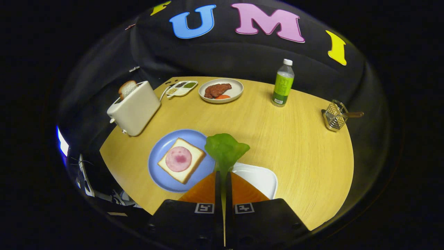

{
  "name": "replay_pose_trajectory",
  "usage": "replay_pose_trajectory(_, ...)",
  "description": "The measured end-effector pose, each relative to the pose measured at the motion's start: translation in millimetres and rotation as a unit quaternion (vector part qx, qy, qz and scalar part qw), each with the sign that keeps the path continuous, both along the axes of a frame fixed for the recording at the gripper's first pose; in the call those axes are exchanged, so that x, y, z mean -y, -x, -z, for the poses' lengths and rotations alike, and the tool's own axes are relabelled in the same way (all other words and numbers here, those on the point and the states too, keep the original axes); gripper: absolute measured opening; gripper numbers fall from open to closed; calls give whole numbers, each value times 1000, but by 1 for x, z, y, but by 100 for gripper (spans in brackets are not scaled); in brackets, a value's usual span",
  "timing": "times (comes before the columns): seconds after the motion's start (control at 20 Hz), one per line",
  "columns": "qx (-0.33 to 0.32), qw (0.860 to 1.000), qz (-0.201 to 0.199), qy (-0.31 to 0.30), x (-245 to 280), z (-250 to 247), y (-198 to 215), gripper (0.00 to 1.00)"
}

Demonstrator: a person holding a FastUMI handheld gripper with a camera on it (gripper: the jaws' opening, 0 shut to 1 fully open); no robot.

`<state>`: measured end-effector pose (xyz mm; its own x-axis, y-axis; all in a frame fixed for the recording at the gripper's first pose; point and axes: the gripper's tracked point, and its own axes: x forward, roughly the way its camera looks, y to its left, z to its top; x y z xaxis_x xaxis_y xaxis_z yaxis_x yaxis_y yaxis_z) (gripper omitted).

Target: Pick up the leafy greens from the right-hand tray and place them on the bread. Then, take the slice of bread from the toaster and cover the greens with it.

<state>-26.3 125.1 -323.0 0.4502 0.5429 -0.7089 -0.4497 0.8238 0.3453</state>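
My gripper (222,172) is shut on the leafy greens (225,148), whose stem is pinched between the two orange fingers (204,190) while the leaf stands up ahead of the tips. The greens hang above the gap between the white tray (262,177) on the right and the blue plate (163,152) on the left. On the plate lies a slice of bread (196,154) topped with a round pink slice of ham (178,159). Further back on the left stands a white toaster (135,109) with a slice of bread (127,88) sticking out of its slot.
At the table's far side sit a white plate of meat (222,90) and a small divided dish (181,88). A green bottle (283,83) stands to the back right, a wire basket (335,115) near the right edge. Bare wood lies mid-table.
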Motion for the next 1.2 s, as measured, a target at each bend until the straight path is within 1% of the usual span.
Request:
replay_pose_trajectory(0.2,6,999,-34,-16,-46,-30,2,7)
replay_pose_trajectory(0.35,9,999,-51,-18,-73,-39,2,7)
replay_pose_trajectory(0.5,8,998,-56,-15,-93,-38,3,7)
replay_pose_trajectory(0.65,6,998,-54,-14,-103,-37,0,8)
replay_pose_trajectory(0.7,8,999,-50,-11,-104,-35,-2,11)
replay_pose_trajectory(0.75,9,999,-46,-8,-104,-33,-4,11)
replay_pose_trajectory(0.8,5,999,-42,-5,-106,-30,-5,14)
replay_pose_trajectory(0.9,8,999,-32,7,-100,-27,-12,43)
replay_pose_trajectory(0.95,10,1000,-27,6,-99,-28,-13,61)
replay_pose_trajectory(1.0,15,1000,-21,5,-98,-30,-15,63)
replay_pose_trajectory(1.2,32,999,-5,-2,-94,-42,-25,64)
